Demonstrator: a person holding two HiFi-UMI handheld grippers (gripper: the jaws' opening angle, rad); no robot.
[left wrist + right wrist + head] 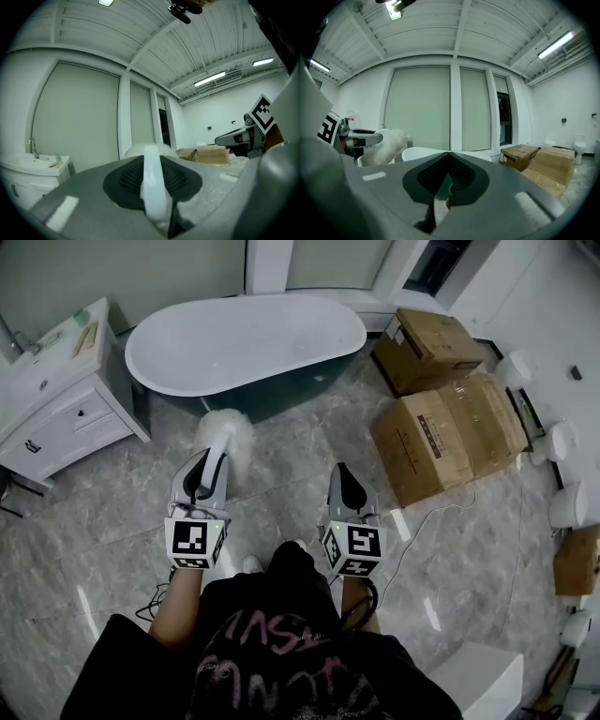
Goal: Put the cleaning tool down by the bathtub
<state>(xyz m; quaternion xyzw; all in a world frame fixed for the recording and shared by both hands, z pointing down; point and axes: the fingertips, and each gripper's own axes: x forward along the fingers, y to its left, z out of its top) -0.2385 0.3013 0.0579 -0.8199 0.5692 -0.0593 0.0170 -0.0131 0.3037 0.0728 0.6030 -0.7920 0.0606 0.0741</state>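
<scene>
The cleaning tool is a white fluffy brush (228,432) on a white handle (152,183). My left gripper (216,460) is shut on that handle, and the fluffy head (138,150) sticks out past its tips. It hangs above the marble floor, just in front of the bathtub (246,343), which is white inside and dark green outside. My right gripper (340,472) is held beside the left one, shut with nothing in it. In the right gripper view, the brush head (387,145) shows at the left and the bathtub (433,153) lies ahead.
Two large cardboard boxes (452,432) stand on the floor at the right. A white vanity cabinet (56,395) is left of the tub. White fixtures (568,505) line the right edge. A thin cable (427,521) runs across the floor near my right side.
</scene>
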